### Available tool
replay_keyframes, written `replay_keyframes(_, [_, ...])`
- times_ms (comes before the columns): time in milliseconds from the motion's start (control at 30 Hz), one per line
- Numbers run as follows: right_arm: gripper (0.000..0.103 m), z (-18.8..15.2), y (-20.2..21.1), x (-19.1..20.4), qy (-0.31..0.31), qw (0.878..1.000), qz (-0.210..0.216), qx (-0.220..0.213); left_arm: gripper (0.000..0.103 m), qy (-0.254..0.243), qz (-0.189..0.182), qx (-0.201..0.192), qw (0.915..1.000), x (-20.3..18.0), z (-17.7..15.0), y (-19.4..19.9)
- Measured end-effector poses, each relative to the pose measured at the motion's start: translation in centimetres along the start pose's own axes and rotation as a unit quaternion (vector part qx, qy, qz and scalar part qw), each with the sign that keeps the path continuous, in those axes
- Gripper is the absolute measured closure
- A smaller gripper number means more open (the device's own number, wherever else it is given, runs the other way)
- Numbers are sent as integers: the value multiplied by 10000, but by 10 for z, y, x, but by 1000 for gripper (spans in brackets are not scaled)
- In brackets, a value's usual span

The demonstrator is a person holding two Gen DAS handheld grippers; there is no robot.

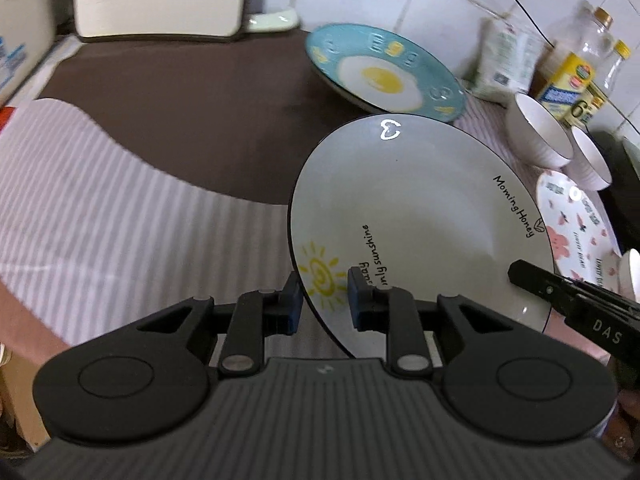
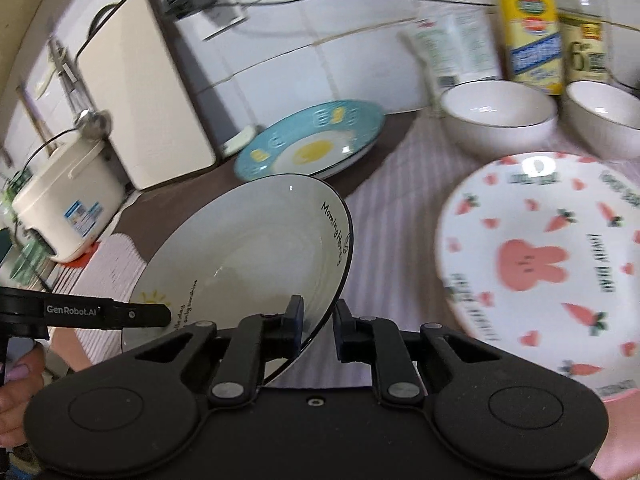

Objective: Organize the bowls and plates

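Observation:
A white plate with a sun drawing and "Morning Honey" lettering (image 1: 420,216) (image 2: 256,248) is held tilted above the striped cloth. My left gripper (image 1: 323,302) has its fingers on either side of the plate's near-left rim. My right gripper (image 2: 318,328) straddles the plate's opposite rim, its left finger (image 2: 294,328) against the plate and a gap to its right finger. A blue fried-egg plate (image 1: 384,68) (image 2: 312,140) lies behind. A pink rabbit plate (image 1: 576,228) (image 2: 540,256) lies to the right. Two white bowls (image 1: 540,132) (image 2: 498,112) stand near the wall.
Oil bottles (image 1: 572,76) (image 2: 528,40) and a white packet (image 1: 508,60) stand against the tiled wall behind the bowls. A cream cutting board (image 2: 140,88) leans at the back left, with a rice cooker (image 2: 68,208) beside it. A brown mat (image 1: 180,112) covers the back of the counter.

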State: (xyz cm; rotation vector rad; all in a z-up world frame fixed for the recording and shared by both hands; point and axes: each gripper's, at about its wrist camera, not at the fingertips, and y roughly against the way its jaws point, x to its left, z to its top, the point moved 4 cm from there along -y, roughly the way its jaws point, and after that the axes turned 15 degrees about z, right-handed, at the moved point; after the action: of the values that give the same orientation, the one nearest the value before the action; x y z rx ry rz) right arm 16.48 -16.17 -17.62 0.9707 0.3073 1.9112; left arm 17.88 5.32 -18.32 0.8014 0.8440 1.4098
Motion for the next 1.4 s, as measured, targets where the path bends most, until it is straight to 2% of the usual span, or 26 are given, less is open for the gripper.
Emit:
replay_keyframes(500, [83, -2, -11, -21, -178, 9994, -282, 38, 82, -386, 67, 226, 9990, -21, 13, -24])
replay_keyframes(667, [82, -4, -14, -21, -90, 9993, -342, 75, 82, -181, 37, 340, 9992, -20, 12, -29])
replay_keyframes(933, [79, -4, -10, -10, 267, 9975, -574, 301, 80, -287, 386, 240, 9986, -23, 11, -21])
replay_keyframes(1133, [77, -8, 33, 3, 448, 9973, -558, 168, 78, -245, 323, 24, 9992, -14, 10, 10])
replay_keyframes(1267, [73, -13, 79, 6, 472, 9970, -560, -235, 78, -341, 177, -269, 9989, -21, 12, 37])
replay_keyframes(1400, [67, -18, 116, -1, 407, 9943, -733, -652, 73, -615, 58, -620, 9962, -49, 14, 61])
